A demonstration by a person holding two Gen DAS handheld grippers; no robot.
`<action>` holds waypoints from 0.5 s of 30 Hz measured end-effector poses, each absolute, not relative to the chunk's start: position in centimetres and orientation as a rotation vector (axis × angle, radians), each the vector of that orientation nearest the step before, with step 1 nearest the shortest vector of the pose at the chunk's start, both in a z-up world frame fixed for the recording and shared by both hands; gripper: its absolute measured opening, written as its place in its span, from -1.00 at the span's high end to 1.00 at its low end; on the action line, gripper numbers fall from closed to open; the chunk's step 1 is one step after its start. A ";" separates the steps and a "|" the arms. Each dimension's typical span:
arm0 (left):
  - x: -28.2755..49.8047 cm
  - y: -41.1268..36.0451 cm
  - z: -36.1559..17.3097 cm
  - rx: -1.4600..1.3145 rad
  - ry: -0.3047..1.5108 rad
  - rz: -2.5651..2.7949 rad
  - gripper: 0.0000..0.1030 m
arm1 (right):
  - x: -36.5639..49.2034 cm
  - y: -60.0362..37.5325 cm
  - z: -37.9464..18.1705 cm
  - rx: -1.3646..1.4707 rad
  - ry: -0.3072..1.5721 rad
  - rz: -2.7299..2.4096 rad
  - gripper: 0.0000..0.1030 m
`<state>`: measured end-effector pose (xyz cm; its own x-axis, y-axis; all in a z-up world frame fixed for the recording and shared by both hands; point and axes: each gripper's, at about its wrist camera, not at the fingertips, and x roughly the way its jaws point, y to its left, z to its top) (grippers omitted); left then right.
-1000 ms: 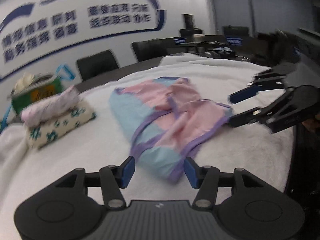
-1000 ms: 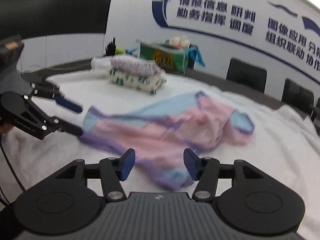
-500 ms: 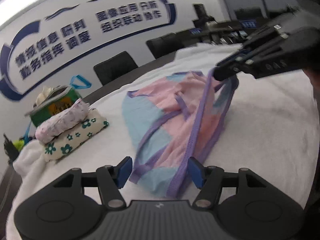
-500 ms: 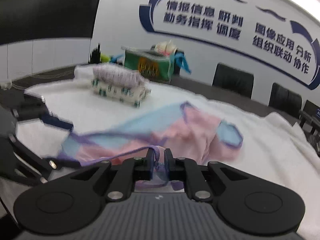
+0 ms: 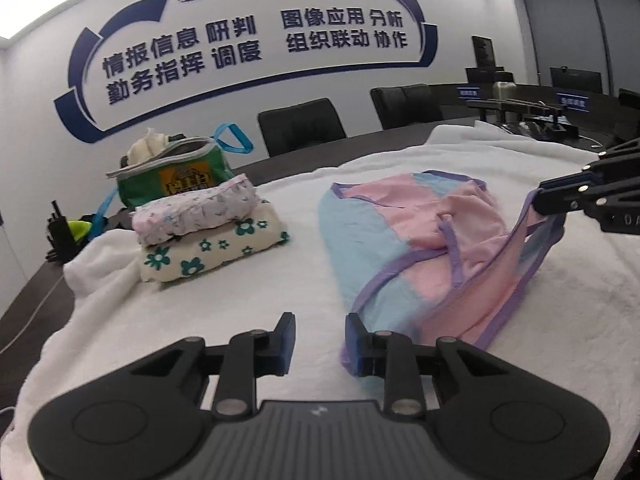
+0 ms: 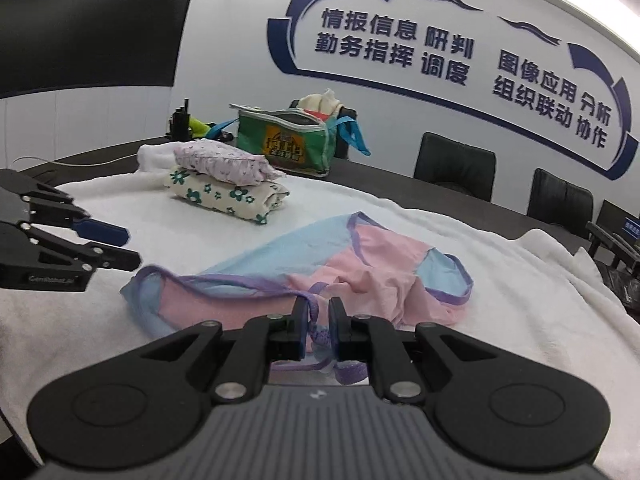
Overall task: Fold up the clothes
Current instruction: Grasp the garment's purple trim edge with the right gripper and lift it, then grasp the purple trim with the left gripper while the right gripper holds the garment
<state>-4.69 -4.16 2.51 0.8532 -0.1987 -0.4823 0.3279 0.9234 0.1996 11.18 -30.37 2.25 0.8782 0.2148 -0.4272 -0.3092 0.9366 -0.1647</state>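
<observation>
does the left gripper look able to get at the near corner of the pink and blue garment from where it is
Probably yes: the left gripper has just been closing with nothing between its jaws, and the garment corner lies just beside them on the white blanket, unobstructed.

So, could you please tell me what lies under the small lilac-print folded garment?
A cream folded cloth with green flowers lies under the lilac-print garment; its middle is covered.

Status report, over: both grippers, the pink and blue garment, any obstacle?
Right gripper shut on purple hem of pink and blue garment. Left gripper open, jaws just closing, nothing pinched. Folded floral stack well aside; nothing blocking.
</observation>
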 end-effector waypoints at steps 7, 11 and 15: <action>-6.2 -3.5 2.9 0.235 0.486 -0.362 0.23 | 11.3 -30.3 2.2 -0.231 0.419 0.267 0.81; -6.9 -5.6 2.6 0.316 0.487 -0.456 0.19 | 11.4 -30.4 2.1 -0.229 0.417 0.269 0.81; -6.5 -7.8 1.4 0.414 0.517 -0.465 0.20 | 11.4 -30.8 2.0 -0.219 0.417 0.268 0.81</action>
<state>-6.53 -7.80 1.37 0.7711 -0.3149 -0.5533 0.5174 0.8164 0.2563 11.36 -30.85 1.99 0.8803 0.2103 -0.4253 -0.2995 0.9416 -0.1543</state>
